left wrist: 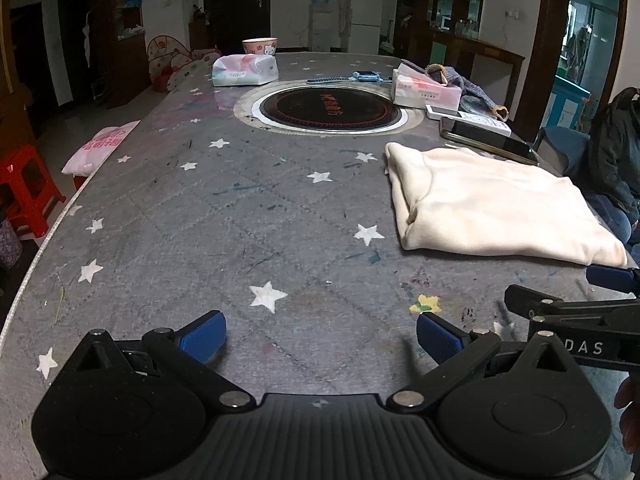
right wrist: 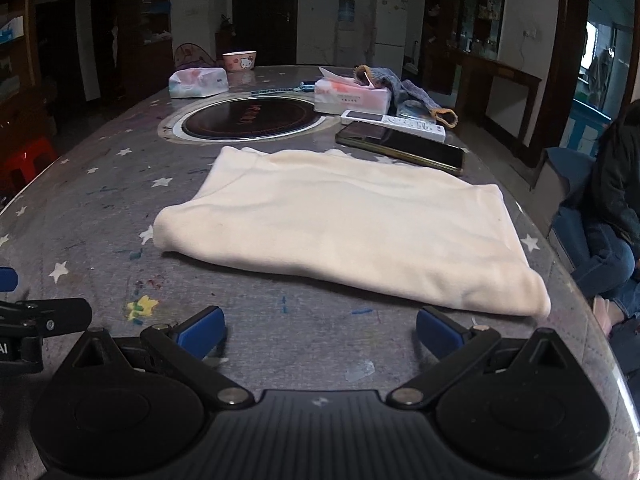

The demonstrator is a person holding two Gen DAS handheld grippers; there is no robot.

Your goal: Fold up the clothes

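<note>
Nearest, the left gripper [left wrist: 321,336] and the right gripper [right wrist: 320,332] hover low over the grey star-patterned table cover [left wrist: 200,232], each with its blue-padded fingers spread wide and holding nothing. Just beyond the right gripper lies the cream fabric garment [right wrist: 344,228], folded into a flat rectangle on the table's right side. Behind it rest a black smartphone [right wrist: 404,146] and a white remote control [right wrist: 394,122]. Farther off sits a round black inset cooktop [right wrist: 250,120], then a pink cartoon-printed bowl [right wrist: 239,61].
</note>
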